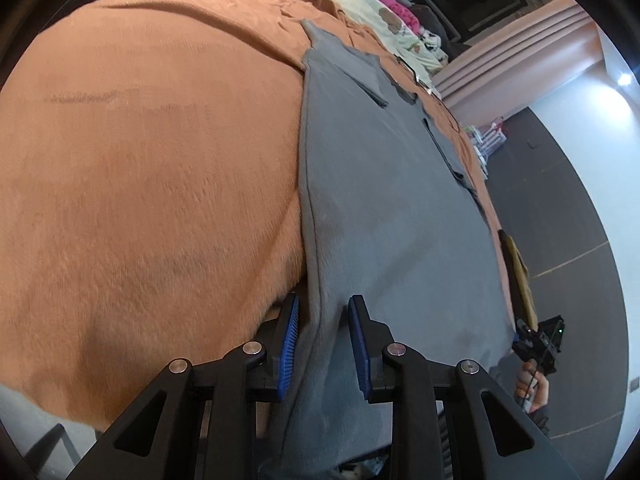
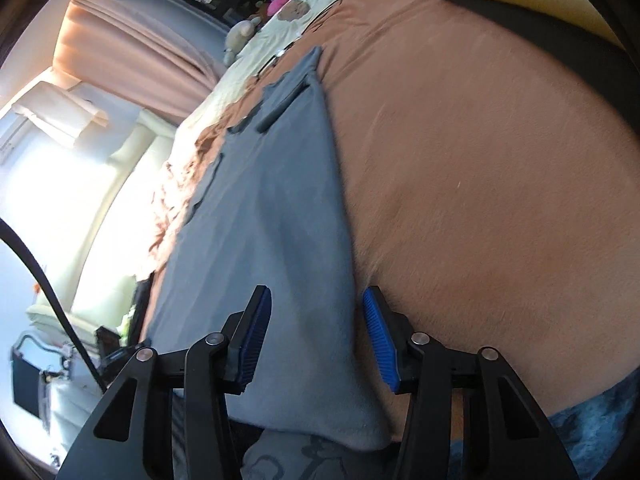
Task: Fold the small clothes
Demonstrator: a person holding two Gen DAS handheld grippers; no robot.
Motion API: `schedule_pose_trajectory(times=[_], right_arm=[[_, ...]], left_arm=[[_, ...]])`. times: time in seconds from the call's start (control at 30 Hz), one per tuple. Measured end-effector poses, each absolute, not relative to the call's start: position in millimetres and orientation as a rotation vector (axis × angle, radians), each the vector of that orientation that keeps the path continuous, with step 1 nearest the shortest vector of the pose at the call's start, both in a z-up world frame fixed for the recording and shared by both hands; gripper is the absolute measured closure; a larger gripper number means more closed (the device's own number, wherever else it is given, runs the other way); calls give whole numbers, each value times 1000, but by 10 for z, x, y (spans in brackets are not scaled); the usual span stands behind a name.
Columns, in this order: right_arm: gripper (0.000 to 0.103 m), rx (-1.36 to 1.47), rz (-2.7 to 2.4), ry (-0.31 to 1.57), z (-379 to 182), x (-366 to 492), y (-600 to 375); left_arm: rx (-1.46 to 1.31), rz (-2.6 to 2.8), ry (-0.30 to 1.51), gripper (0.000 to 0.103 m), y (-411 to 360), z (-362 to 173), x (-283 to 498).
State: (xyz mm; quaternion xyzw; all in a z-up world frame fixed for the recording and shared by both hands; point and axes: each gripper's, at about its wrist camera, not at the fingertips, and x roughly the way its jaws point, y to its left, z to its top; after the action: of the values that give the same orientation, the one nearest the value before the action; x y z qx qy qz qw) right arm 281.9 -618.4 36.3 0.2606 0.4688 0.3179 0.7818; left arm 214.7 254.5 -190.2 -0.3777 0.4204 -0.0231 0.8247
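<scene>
A grey garment (image 1: pixel 384 200) lay spread flat on an orange blanket (image 1: pixel 152 168) covering the bed, its near hem reaching the bed's edge and its folded upper part pointing toward the far end. The left gripper (image 1: pixel 323 344) stood at the garment's left near corner, fingers (image 1: pixel 289 344) parted with the side edge of the cloth running between them, not pinched. The right gripper (image 2: pixel 318 336) stood at the opposite near corner, its fingers (image 2: pixel 380 340) likewise spread, one over the grey cloth and the other over the blanket beside its edge. A hand (image 1: pixel 530 388) held the right tool at the bed's edge. Farther up the bed lay a cream printed sheet (image 2: pixel 280 28) and pink items (image 1: pixel 404 10).
</scene>
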Motion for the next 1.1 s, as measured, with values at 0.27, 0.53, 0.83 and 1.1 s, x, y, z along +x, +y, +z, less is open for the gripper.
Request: schedule_pose_trajectory(times=[0.27, 0.53, 0.83, 1.1], right_arm=[[57, 639, 793, 997, 178, 2696, -6399], [57, 758, 832, 969, -128, 2695, -6523], [61, 729, 745, 959, -127, 2597, -6377], [93, 682, 631, 982, -29, 2579, -6227]], left_arm=[[-851, -133, 892, 76, 2500, -1911, 2001], [-891, -132, 851, 76, 2512, -1921, 1866], [-883, -72, 828, 76, 2448, -1946, 1908], [-785, -19, 835, 86, 2364, -1920, 1901]])
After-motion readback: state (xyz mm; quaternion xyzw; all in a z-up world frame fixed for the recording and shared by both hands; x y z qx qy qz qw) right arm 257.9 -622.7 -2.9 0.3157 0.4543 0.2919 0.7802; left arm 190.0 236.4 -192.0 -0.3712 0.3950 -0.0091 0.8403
